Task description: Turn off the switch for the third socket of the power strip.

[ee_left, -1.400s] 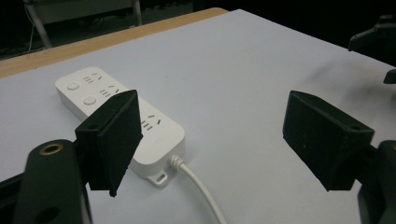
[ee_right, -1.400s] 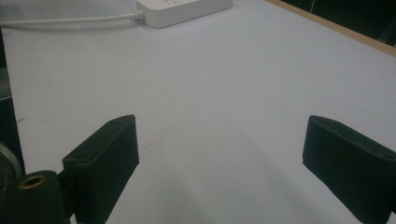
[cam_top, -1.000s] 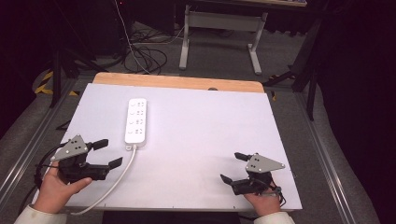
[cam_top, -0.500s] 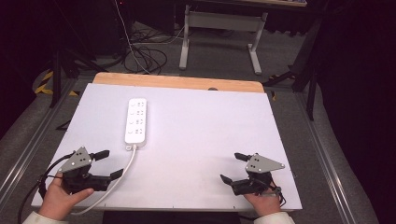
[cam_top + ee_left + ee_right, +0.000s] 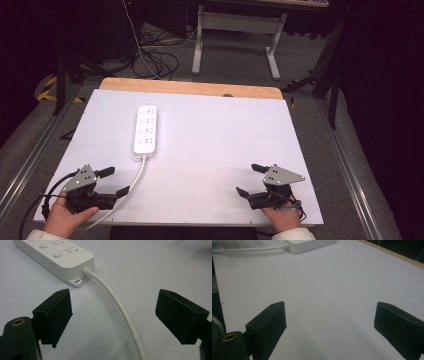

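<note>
Left gripper (image 5: 111,181) lower left, fingers wide apart, straddling the white cord (image 5: 117,306). Power strip (image 5: 145,129) upper left on tabletop (image 5: 225,130). Right gripper (image 5: 250,180) lower right, fingers spread, empty.

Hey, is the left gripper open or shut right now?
Open. The left gripper has its fingers spread wide, the white cord lying untouched between them.

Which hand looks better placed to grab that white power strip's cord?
Probably the left. The left gripper is open, with the white round cord of the white plastic power strip between its jaws; the right gripper sits far off.
</note>
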The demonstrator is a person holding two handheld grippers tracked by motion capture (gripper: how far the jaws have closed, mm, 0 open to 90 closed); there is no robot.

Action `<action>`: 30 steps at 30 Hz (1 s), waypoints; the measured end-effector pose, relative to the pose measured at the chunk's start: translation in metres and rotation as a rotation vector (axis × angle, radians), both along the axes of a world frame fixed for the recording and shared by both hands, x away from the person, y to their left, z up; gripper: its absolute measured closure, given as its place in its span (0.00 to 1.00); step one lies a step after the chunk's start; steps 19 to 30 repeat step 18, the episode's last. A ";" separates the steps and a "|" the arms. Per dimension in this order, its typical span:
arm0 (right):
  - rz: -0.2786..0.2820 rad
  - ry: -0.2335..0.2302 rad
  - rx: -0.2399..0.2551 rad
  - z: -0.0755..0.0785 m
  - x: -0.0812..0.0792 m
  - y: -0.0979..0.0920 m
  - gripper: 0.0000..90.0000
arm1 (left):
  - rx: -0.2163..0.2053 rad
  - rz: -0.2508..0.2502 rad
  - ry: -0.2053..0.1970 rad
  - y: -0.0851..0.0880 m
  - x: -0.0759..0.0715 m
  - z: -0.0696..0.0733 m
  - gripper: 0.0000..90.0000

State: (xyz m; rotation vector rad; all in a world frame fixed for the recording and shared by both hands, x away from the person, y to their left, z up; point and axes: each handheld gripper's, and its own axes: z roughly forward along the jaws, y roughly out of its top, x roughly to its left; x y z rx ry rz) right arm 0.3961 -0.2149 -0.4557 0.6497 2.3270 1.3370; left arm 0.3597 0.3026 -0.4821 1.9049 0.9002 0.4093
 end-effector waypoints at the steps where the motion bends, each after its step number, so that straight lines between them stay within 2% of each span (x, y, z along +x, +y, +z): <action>1: -0.001 0.001 0.001 0.000 0.000 0.000 0.12 | -0.006 0.003 0.007 0.001 0.000 0.001 0.16; 3: -0.001 0.000 -0.001 0.000 0.000 0.000 0.12 | -0.020 0.018 0.004 0.003 0.000 0.002 0.16; 6: -0.001 0.001 -0.001 0.000 0.000 0.000 0.12 | -0.043 0.032 0.019 0.005 0.001 0.003 0.16; 12: -0.001 0.008 -0.003 0.000 0.000 0.000 0.12 | -0.027 0.039 -0.001 0.005 0.000 0.003 0.17; 17: -0.003 0.006 -0.007 0.000 0.000 0.000 0.12 | -0.007 0.038 -0.043 0.005 -0.002 0.006 0.16; 30: -0.002 0.007 -0.006 0.000 0.000 0.000 0.12 | -0.011 0.040 -0.042 0.005 -0.002 0.006 0.16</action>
